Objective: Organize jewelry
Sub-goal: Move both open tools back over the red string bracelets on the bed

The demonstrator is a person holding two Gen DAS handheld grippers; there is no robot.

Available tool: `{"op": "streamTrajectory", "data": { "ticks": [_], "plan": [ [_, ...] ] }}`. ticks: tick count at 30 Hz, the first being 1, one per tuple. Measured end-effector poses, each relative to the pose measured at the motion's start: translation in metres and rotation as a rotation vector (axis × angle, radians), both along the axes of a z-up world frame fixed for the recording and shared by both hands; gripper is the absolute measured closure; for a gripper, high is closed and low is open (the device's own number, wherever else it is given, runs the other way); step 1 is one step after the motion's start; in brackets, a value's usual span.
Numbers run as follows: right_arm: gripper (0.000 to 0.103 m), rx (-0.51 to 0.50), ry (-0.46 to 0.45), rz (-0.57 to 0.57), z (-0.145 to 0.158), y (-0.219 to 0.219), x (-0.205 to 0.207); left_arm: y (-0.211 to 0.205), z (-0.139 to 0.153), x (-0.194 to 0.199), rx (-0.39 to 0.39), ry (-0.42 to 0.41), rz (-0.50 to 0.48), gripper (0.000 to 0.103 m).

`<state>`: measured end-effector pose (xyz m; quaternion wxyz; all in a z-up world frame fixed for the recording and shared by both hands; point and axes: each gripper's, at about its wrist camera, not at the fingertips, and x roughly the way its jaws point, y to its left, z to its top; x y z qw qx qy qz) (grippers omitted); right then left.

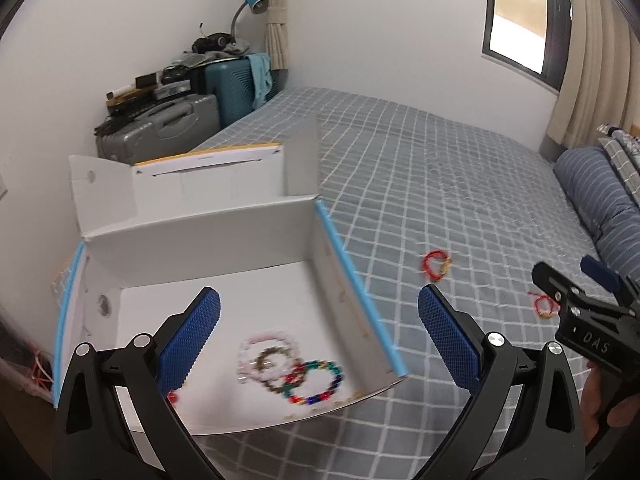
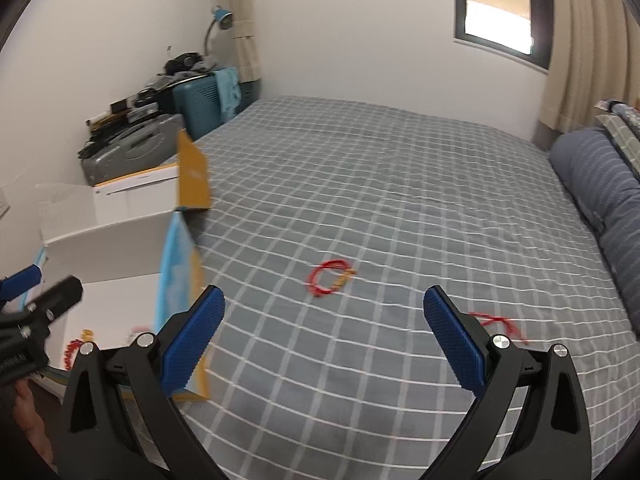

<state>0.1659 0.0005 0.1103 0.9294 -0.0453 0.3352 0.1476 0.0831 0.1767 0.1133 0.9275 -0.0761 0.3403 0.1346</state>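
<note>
An open white cardboard box (image 1: 208, 240) with light blue edges sits on the bed and also shows in the right wrist view (image 2: 112, 232). Several bead bracelets lie inside: a pink one (image 1: 266, 354), a brown one (image 1: 276, 364) and a multicoloured one (image 1: 316, 384). A red string bracelet (image 1: 435, 266) lies on the bedspread right of the box, seen too in the right wrist view (image 2: 330, 277). A second red bracelet (image 2: 498, 322) lies further right. My left gripper (image 1: 319, 338) is open and empty above the box's right side. My right gripper (image 2: 324, 336) is open and empty above the bedspread.
The grey checked bedspread (image 2: 380, 184) covers the bed. Striped blue pillows (image 2: 600, 184) lie at the right. Suitcases (image 1: 160, 128) with clutter and a blue lamp (image 1: 250, 4) stand in the far left corner. A window (image 1: 520, 16) with curtains is on the far wall.
</note>
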Motion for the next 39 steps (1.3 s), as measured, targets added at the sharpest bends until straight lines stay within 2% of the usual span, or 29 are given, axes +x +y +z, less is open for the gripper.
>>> {"op": "streamTrajectory", "data": {
  "ticks": [10, 18, 23, 31, 35, 39],
  "plan": [
    [0.007, -0.042, 0.023, -0.137, -0.029, -0.082, 0.021, -0.051, -0.011, 0.044, -0.028, 0.02, -0.098, 0.006],
    [0.007, -0.107, 0.045, -0.234, -0.063, -0.143, 0.031, -0.102, -0.045, 0.091, -0.038, 0.054, -0.186, 0.006],
    [0.007, -0.088, 0.08, -0.266, -0.085, -0.176, 0.045, -0.123, -0.066, 0.118, -0.028, 0.076, -0.224, 0.006],
    [0.007, -0.045, 0.122, -0.279, -0.119, -0.202, 0.069, -0.14, -0.102, 0.167, -0.042, 0.111, -0.24, 0.006],
    [0.007, -0.067, 0.126, -0.258, -0.139, -0.195, 0.078, -0.146, -0.128, 0.189, 0.008, 0.142, -0.248, 0.006],
    [0.007, -0.079, 0.165, -0.254, -0.165, -0.192, 0.094, -0.14, -0.152, 0.202, 0.021, 0.164, -0.249, 0.006]
  ]
}}
